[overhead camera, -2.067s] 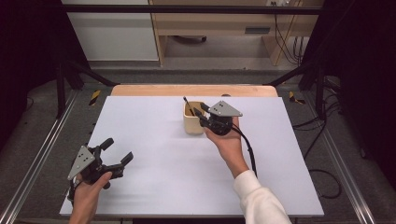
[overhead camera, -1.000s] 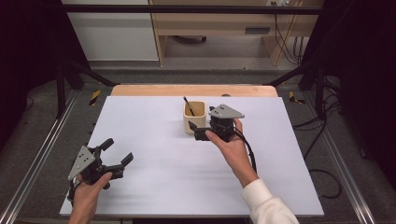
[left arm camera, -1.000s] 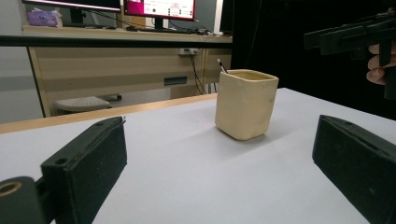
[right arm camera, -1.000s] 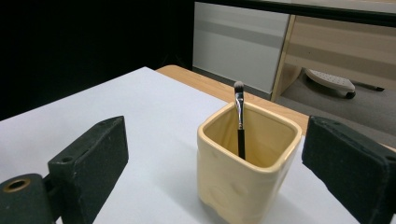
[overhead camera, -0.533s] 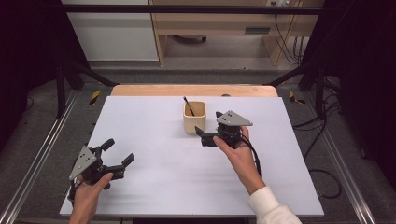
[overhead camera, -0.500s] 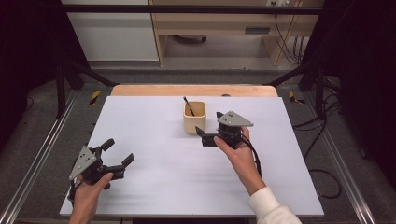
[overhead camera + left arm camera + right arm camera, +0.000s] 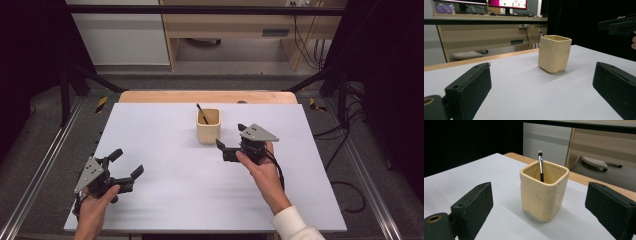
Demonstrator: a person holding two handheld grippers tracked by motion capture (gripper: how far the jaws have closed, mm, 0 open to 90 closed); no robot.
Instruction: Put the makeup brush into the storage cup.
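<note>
A cream square cup [image 7: 208, 127] stands upright at the far middle of the white table [image 7: 165, 195], with a thin black make-up brush [image 7: 202, 114] leaning inside it, bristles up. My right gripper [image 7: 229, 136] hovers just right of and nearer than the cup, open, jaws aimed at it with nothing between them. In the right gripper view the cup [image 7: 544, 191] and brush [image 7: 540, 166] sit ahead between the spread jaws. My left gripper [image 7: 128, 162] rests open at the near left corner. The left gripper view shows the cup [image 7: 554, 53] far ahead.
A wooden strip [image 7: 207, 96] borders the table's far edge. Metal rails [image 7: 45, 160] run along both sides. Beyond the table are a wooden desk [image 7: 486, 32] with monitors and dark curtains. The right gripper [image 7: 619, 25] shows at the left gripper view's upper right.
My right gripper has drawn back from the cup's rim, moving nearer and to the right, and stays open. The brush stays in the cup. The left gripper has not moved.
</note>
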